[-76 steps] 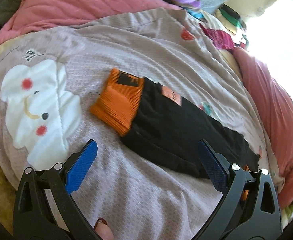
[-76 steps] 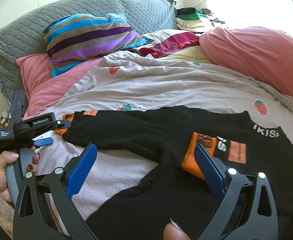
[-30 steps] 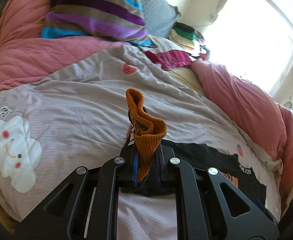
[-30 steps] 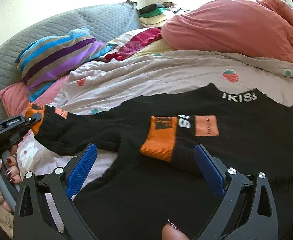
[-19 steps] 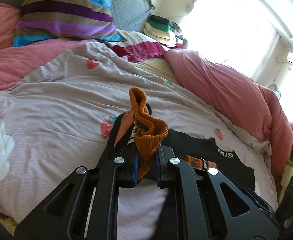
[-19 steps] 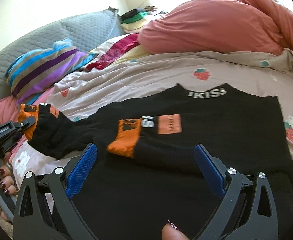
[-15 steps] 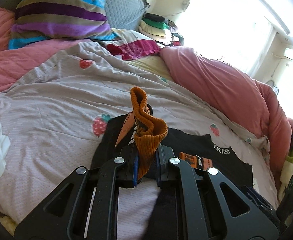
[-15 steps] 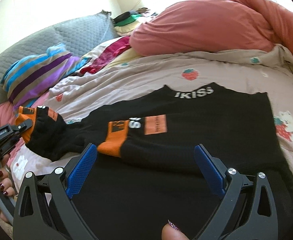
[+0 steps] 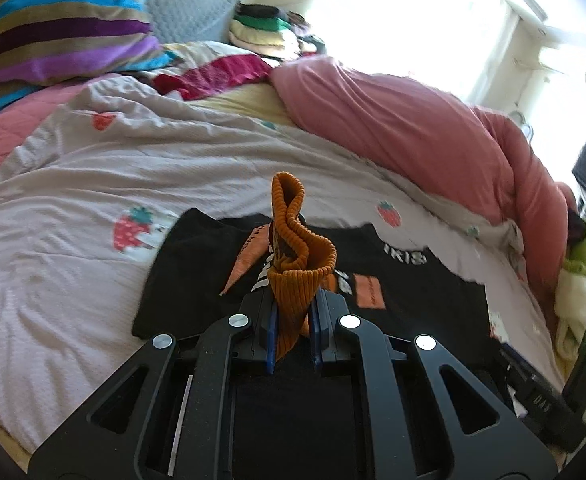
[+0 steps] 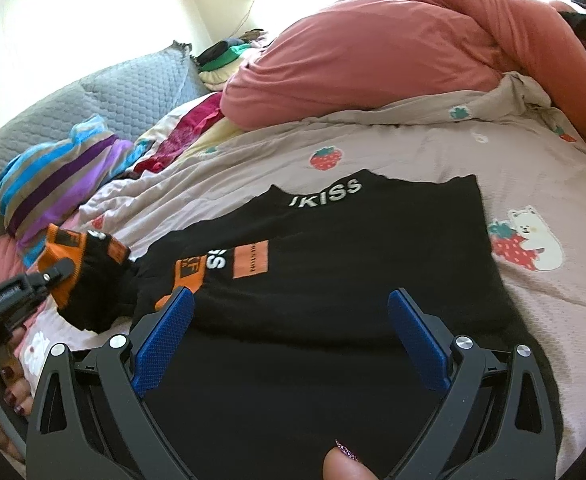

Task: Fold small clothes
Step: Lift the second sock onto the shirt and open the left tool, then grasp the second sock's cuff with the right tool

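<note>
A small black sweater (image 10: 333, 264) with orange patches and white lettering lies spread on the bed. My left gripper (image 9: 291, 344) is shut on the orange ribbed cuff (image 9: 297, 264) of its left sleeve and holds it lifted over the sweater's body. In the right wrist view the left gripper (image 10: 53, 272) shows at the left with that cuff (image 10: 73, 256). The other sleeve's orange cuff (image 10: 187, 274) lies folded across the chest. My right gripper (image 10: 289, 340) is open and empty, just above the sweater's lower part.
The bed has a mauve quilt (image 9: 73, 208) with strawberry prints. A bunched pink duvet (image 10: 373, 56) lies behind the sweater. A striped pillow (image 9: 53, 40) and grey headboard cushion (image 10: 125, 92) are at the head. Folded clothes (image 9: 265, 32) are stacked far back.
My left gripper closed on the orange sleeve cuff, lifted it and carried it right, over the sweater's body. My right gripper stayed open and shifted right over the sweater.
</note>
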Demonstrator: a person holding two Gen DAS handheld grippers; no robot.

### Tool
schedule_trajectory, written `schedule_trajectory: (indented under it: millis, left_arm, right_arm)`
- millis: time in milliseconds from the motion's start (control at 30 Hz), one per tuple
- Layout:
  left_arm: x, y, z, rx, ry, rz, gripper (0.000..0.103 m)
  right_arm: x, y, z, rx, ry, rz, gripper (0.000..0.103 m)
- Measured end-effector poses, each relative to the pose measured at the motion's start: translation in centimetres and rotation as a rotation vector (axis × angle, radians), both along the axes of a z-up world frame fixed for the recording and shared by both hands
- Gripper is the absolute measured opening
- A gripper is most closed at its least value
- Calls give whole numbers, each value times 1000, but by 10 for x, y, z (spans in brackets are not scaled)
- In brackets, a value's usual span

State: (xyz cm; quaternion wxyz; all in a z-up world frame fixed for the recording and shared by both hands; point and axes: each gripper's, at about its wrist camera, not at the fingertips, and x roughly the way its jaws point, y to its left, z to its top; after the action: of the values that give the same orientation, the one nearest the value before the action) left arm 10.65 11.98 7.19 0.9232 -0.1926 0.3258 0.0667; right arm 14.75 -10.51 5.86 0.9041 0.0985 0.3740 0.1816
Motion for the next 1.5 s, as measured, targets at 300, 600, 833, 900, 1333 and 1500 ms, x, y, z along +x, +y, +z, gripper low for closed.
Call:
schedule_trajectory:
  millis: [300, 600, 833, 900, 1333, 1500]
  left_arm:
    - [12, -30, -22, 11, 59, -83, 7]
    - [12, -47, -34, -39, 87, -223, 30]
    - [5, -36, -21, -12, 52, -214, 43]
    - [8, -20, -19, -3, 50, -164, 44]
    - [34, 43, -11, 63, -9, -34, 54]
    - [34, 57, -28, 25, 16, -5, 57]
  right_arm:
    - [1, -19, -1, 15, 2, -23, 97]
    - [3, -21, -5, 18, 19, -22, 97]
    - [6, -4, -15, 42, 73, 38, 97]
    - [5, 10, -20, 42, 100, 87, 97]
    - [15, 98, -55, 69, 249, 231, 72]
    - [21, 106, -64, 63, 257, 205, 59]
